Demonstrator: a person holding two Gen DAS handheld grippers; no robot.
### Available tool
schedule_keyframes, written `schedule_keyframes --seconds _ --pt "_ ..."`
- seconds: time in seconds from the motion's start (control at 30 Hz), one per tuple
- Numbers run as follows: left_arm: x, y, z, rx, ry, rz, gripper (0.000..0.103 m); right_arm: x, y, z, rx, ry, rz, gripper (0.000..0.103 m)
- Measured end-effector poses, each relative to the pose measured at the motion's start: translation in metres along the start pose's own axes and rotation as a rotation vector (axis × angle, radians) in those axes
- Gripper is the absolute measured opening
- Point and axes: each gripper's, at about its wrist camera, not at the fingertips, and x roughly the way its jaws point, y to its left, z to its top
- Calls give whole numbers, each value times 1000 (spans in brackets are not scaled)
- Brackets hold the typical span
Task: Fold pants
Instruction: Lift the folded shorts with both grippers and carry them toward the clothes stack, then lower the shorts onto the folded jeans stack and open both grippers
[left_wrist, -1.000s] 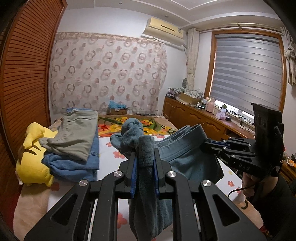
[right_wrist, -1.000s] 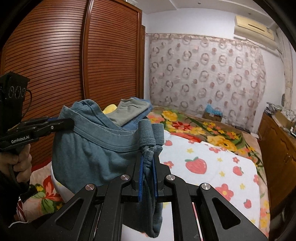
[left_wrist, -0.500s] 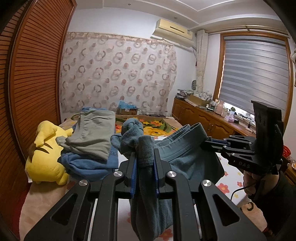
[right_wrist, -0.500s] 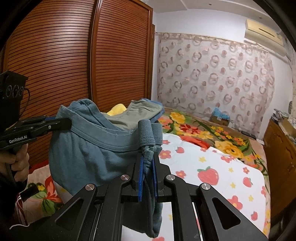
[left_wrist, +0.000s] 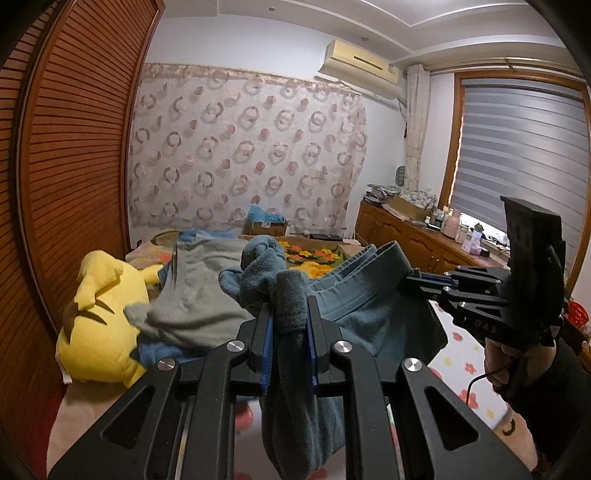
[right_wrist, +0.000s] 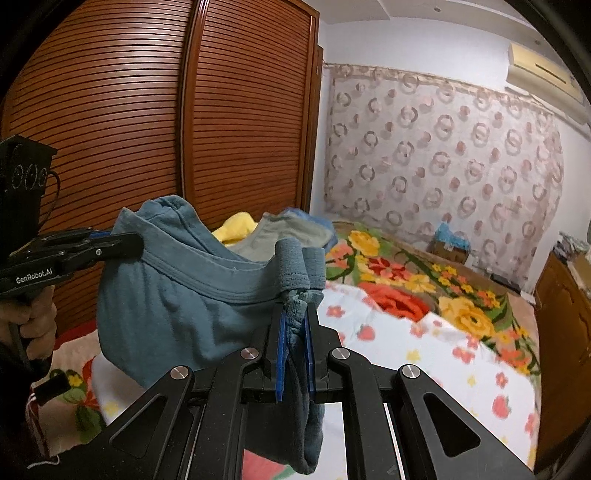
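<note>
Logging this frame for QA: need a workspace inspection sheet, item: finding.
Surface: bed with strawberry-print sheet, floral blanket behind.
Job's things: teal pants held off the bed, waistband stretched between both grippers.
Clutter: yellow plush; stacked folded clothes; cardboard box.
Grippers: left gripper and right gripper shut on pants.
Cables: thin wire below right handle.
Surroundings: wooden wardrobe, curtain, sideboard, air conditioner.

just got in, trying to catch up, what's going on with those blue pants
A person holds the blue pants up above the bed, one handheld gripper at each end of the waistband. The left gripper and right gripper are both shut on the fabric. Folded clothes lie beside a yellow plush.
</note>
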Motion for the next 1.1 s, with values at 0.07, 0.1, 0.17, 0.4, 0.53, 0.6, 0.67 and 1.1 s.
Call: schedule_keyframes --seconds 0.07,0.1,0.17,0.4,0.53,0.6,0.67,1.1 --pt "8 5 8 -3 -5 7 16 8 -5 10 -14 -9 -3 9" --pt "11 7 12 -3 -8 13 16 12 -7 14 -19 -14 -3 9" --pt "18 11 18 -2 -14 28 16 23 -12 23 -27 -20 5 9" --pt "40 27 31 -19 -35 73 16 66 -35 48 -39 -35 36 9" --pt "45 35 32 -27 -64 101 16 90 -44 60 -63 -50 50 9" --pt "49 41 31 -37 -74 114 16 102 -45 66 -90 -59 54 9" --pt "53 48 30 -52 -80 132 16 117 -47 72 -113 -65 59 9" --pt "67 86 -2 -154 -62 282 16 218 -44 94 -215 -19 125 9"
